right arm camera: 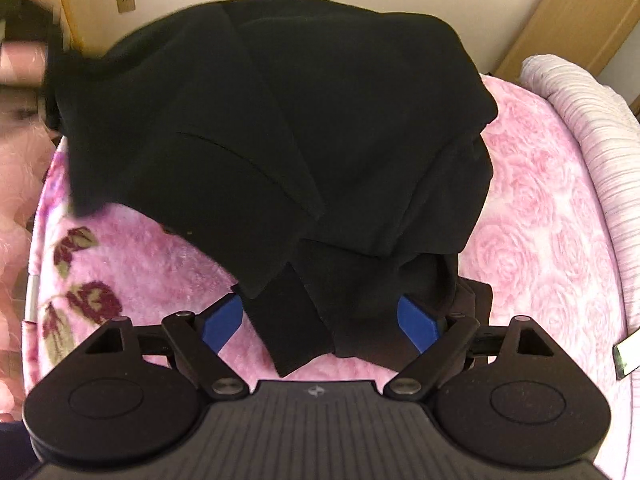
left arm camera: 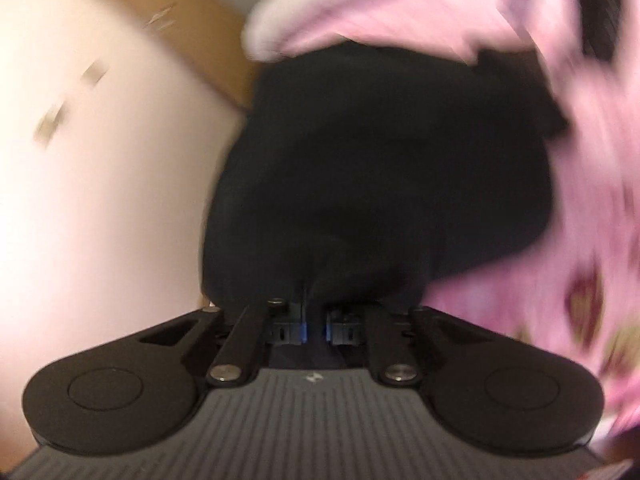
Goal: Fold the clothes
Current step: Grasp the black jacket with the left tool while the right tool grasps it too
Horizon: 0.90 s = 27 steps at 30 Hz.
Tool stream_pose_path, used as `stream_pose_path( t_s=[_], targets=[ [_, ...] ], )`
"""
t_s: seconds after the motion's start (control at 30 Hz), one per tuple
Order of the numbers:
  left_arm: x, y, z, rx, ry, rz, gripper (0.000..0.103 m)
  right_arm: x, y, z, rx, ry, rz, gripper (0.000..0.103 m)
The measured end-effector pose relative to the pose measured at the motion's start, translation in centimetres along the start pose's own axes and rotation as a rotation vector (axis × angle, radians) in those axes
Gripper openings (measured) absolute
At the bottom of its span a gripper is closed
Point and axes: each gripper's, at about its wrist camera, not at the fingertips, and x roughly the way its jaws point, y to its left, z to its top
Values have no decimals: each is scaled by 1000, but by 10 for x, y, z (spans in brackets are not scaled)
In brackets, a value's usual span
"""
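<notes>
Black garment: heaped on pink rose-pattern blanket (bed, cream wall, wooden door). Left gripper: pinched onto garment fabric. Right gripper: jaws spread, cuff between.

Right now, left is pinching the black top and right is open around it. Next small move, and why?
Probably close the right gripper: its blue pads stand apart with the black garment lying between them, while the left gripper already pinches fabric.
</notes>
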Motion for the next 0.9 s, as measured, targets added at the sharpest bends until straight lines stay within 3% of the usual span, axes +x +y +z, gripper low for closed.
stream_pose_path(
  t_s=[0.07, 0.23, 0.33, 0.53, 0.6, 0.63, 0.67, 0.73, 0.9],
  targets=[
    [-2, 46, 11, -231, -18, -33, 7, 4, 2, 4, -22, -10, 1, 88],
    [21, 127, 23, -500, -13, -34, 7, 13, 6, 13, -78, -36, 5, 88],
    [34, 146, 28, -510, -14, -43, 7, 22, 11, 16, -152, -46, -22, 88],
    [42, 145, 29, -458, -9, -56, 7, 42, 10, 22, -267, -126, -196, 86],
    [44, 142, 30, -440, -3, -55, 7, 51, 5, 28, -294, -148, -220, 69],
    [46, 139, 30, -425, -1, -56, 7, 52, 2, 31, -299, -154, -223, 52],
    [45, 137, 30, -405, -2, -56, 7, 52, -2, 35, -301, -159, -223, 44],
    [42, 135, 31, -369, -11, -56, 7, 50, -9, 41, -296, -173, -225, 1],
    [16, 137, 51, -307, -95, -29, 6, -4, -34, 52, -200, -254, -334, 0]
  ],
)
